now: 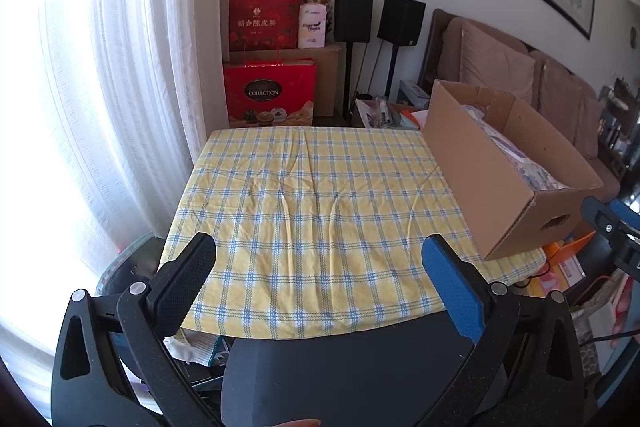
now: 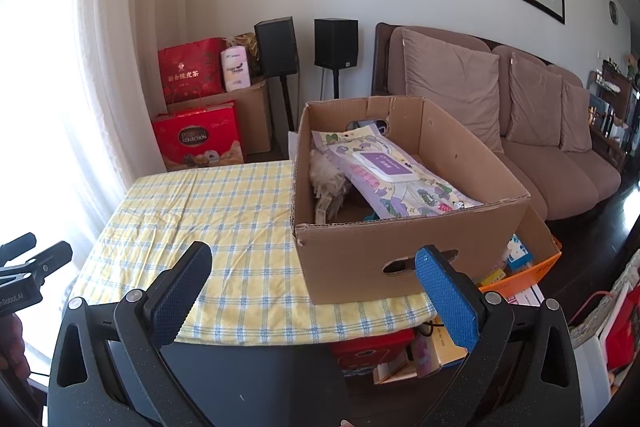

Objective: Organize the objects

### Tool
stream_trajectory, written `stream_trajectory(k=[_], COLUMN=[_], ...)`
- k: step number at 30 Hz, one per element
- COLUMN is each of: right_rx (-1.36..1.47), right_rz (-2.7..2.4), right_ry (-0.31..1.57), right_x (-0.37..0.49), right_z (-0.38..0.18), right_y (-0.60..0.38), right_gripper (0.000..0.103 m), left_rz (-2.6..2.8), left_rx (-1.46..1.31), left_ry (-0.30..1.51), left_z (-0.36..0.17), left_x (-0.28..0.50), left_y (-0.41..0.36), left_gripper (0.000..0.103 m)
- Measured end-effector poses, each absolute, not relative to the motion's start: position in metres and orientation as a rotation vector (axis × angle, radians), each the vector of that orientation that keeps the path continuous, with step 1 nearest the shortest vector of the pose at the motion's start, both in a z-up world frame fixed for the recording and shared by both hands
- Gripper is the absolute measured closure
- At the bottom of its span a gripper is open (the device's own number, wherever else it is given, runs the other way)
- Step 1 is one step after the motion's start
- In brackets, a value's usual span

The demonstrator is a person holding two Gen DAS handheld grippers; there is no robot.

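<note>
- Right now, in the left wrist view, the left gripper has its fingers wide apart and holds nothing. Past the fingers lies the checked bench, bare. The cardboard box sits beyond the blue finger.
- In the right wrist view, the right gripper is wide open and empty too. Just past its fingers, the box holds a purple wipes pack and a fluffy thing. I think it should reach in slowly from above.

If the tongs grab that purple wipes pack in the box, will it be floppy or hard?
Probably floppy: the wipes pack looks like a soft printed pouch, sagging where it leans across the cardboard box. Its white and purple flip lid looks stiffer. The glossy film might be slippery.
</note>
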State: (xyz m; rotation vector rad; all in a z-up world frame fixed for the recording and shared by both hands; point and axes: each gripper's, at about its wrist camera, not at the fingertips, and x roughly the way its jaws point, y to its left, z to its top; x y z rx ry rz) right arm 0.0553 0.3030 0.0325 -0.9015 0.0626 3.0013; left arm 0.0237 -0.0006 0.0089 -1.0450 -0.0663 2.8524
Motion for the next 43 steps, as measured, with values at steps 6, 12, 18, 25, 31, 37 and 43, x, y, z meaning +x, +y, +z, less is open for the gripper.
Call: stream_trajectory(k=[6, 12, 18, 25, 31, 37, 43], right_rx=[-0.9, -0.895, -0.898, -0.9, -0.899, -0.898, -0.898], right_rz=[2.997, 2.994, 2.995, 2.996, 2.998, 2.999, 2.997], right_ry=[0.059, 0.069, 0.069, 0.068, 0.071, 0.071, 0.07], right_x=[0.0554, 0.0567, 0.0562, 0.056, 0.0565, 0.0565, 0.0566], right_z=[0.0319, 0.0319, 0.0316, 0.0314, 0.0313, 0.0315, 0.0318], right_y=[0.3024, 0.3039, 0.304, 0.3036, 0.3039, 0.3037, 0.3037], right_gripper=[0.0, 0.0, 0.0, 0.0, 0.0, 0.0, 0.0], left_rz=[2.855, 2.846, 2.842, 2.841, 2.841, 2.841, 2.846], left_rx=[-1.045, -1.042, -1.044, -1.044, -1.043, -1.044, -1.034], left_ry=[-0.068, -0.073, -0.073, -0.069, -0.069, -0.069, -0.06], left_z=[0.0075, 0.0079, 0.0076, 0.0073, 0.0074, 0.0074, 0.0082], left_x=[0.0243, 0.0236, 0.0242, 0.0246, 0.0246, 0.0242, 0.0249], left_y=[-0.0013, -0.0013, -0.0014, 0.0003, -0.0001, 0.0003, 0.0014], left_gripper=[0.0, 0.0, 0.0, 0.0, 0.0, 0.0, 0.0])
